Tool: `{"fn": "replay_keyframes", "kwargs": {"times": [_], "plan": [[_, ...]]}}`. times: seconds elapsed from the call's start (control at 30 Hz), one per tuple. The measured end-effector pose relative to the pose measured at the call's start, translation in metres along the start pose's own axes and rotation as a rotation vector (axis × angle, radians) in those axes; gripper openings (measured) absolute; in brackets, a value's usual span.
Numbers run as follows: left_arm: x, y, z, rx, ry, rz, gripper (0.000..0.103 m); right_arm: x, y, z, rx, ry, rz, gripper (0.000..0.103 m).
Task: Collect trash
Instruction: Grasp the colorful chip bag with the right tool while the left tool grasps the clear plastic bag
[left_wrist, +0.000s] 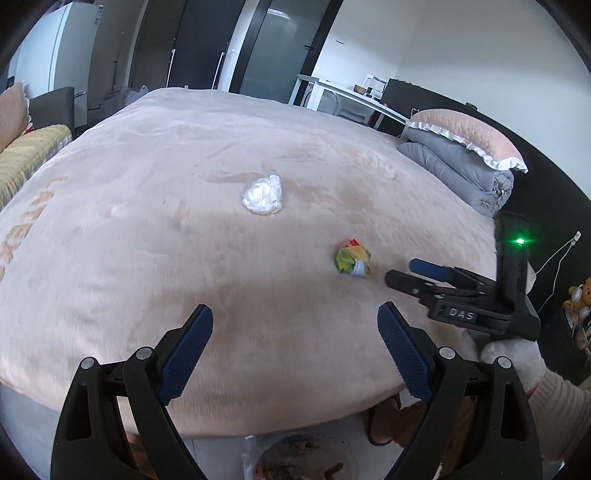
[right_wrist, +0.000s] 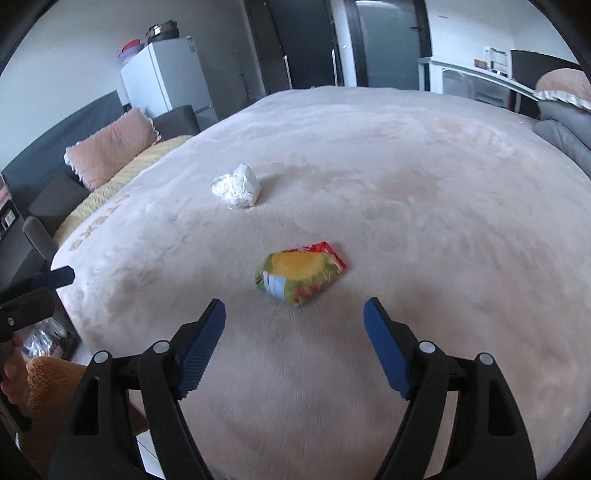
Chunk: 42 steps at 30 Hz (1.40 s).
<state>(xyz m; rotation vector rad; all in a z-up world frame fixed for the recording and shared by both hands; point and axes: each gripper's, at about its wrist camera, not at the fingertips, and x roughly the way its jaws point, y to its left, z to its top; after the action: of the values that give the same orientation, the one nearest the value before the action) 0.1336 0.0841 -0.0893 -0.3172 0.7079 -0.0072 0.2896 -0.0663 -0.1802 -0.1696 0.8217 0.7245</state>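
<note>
Bed (left_wrist: 147, 221): crumpled wrapper (right_wrist: 301, 275) just ahead of spread right gripper (right_wrist: 294, 319); white wad (right_wrist: 236, 186) beyond; left gripper (left_wrist: 295, 325) spread, empty

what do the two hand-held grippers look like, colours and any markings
Both are black plastic with two angled fingers carrying ribbed blue pads and round silver pivot pins. The left hand-held gripper shows this up close. The right hand-held gripper, seen from the side in the left view, bears a "DAS" label and a green light on its body. A ribbed pale pink sleeve covers the right arm.
</note>
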Motion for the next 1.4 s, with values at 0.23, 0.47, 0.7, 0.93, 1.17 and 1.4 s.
{"fn": "replay_keyframes", "kwargs": {"times": [0.23, 0.47, 0.7, 0.93, 1.17, 1.4], "plan": [[0.014, 0.006, 0.013, 0.016, 0.007, 0.002, 0.089, 0.044, -0.008, 0.019, -0.016, 0.071, 0.01, 0.093], [0.028, 0.007, 0.019, 0.031, 0.024, 0.016, 0.089, 0.069, 0.004, 0.034, -0.085, 0.117, -0.01, 0.092], [0.045, 0.008, 0.027, 0.052, 0.048, 0.029, 0.089, 0.078, 0.002, 0.033, -0.088, 0.14, -0.04, 0.072], [0.069, 0.007, 0.043, 0.072, 0.075, 0.048, 0.089, 0.058, -0.002, 0.032, -0.053, 0.098, -0.007, 0.071], [0.1, 0.01, 0.069, 0.063, 0.085, 0.096, 0.089, 0.025, -0.003, 0.029, -0.031, 0.04, 0.028, 0.071], [0.139, 0.017, 0.095, 0.065, 0.097, 0.145, 0.089, 0.0, -0.005, 0.027, -0.022, 0.0, 0.061, 0.071]]}}
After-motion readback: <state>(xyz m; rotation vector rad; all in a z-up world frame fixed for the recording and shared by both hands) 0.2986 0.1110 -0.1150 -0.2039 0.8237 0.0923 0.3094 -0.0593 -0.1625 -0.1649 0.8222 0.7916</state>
